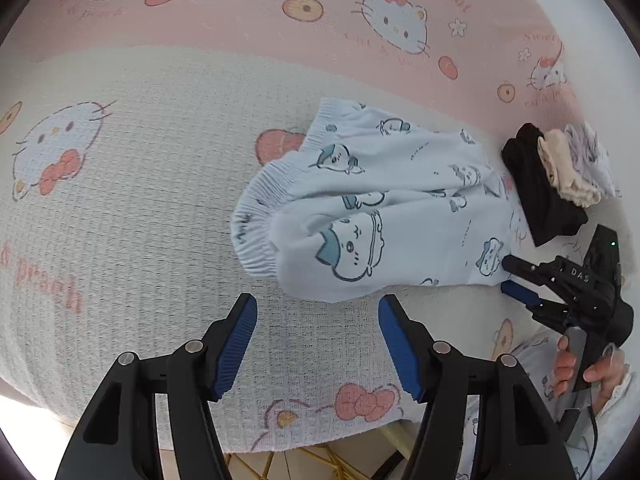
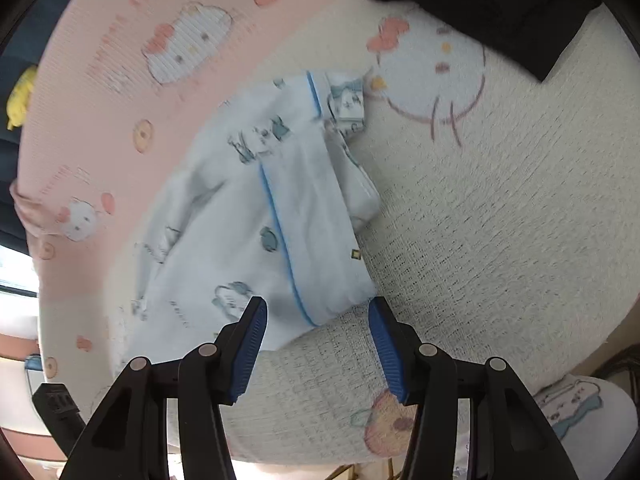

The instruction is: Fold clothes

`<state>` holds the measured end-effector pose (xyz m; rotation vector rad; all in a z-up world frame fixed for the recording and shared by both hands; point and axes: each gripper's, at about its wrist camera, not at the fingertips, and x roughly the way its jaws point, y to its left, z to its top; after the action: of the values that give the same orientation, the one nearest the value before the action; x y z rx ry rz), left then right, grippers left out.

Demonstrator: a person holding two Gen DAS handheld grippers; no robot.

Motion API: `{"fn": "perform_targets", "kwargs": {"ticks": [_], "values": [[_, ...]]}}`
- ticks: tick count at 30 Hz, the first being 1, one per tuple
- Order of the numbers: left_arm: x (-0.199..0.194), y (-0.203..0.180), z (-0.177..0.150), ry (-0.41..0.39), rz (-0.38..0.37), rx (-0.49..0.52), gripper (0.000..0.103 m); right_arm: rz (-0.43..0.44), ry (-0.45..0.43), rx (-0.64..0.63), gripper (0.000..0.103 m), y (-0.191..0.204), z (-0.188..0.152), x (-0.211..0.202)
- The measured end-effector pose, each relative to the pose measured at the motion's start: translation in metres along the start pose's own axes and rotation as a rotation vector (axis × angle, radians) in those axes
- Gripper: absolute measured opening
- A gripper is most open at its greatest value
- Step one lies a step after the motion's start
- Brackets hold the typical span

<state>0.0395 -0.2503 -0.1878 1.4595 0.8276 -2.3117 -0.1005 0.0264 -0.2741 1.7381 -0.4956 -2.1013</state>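
My left gripper stands wide with nothing between its pads, hovering just short of the pale blue pajama pants, whose far leg ends slip out of sight under a small stack of folded clothes. The pants lie folded lengthwise on the cat-print blanket, gathered waistband toward the left. My right gripper is also wide and empty, straddling the blurred, blue-piped hem.

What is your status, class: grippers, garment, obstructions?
Left gripper and right gripper both open, empty. Pale blue cartoon-print pyjama garment lies folded on cream blanket. Stack of black, beige and white folded clothes beside it.
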Motion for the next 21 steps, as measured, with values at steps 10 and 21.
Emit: {"fn": "perform_targets", "kwargs": {"ticks": [10, 21], "values": [[0.002, -0.003, 0.023, -0.035, -0.035, -0.026, 0.017, -0.01, -0.056, -0.105, 0.017, 0.026, 0.008, 0.0], [-0.017, -0.007, 0.098, -0.126, -0.026, 0.071, 0.014, 0.032, -0.118, -0.224, 0.013, 0.064, 0.048, -0.024]]}}
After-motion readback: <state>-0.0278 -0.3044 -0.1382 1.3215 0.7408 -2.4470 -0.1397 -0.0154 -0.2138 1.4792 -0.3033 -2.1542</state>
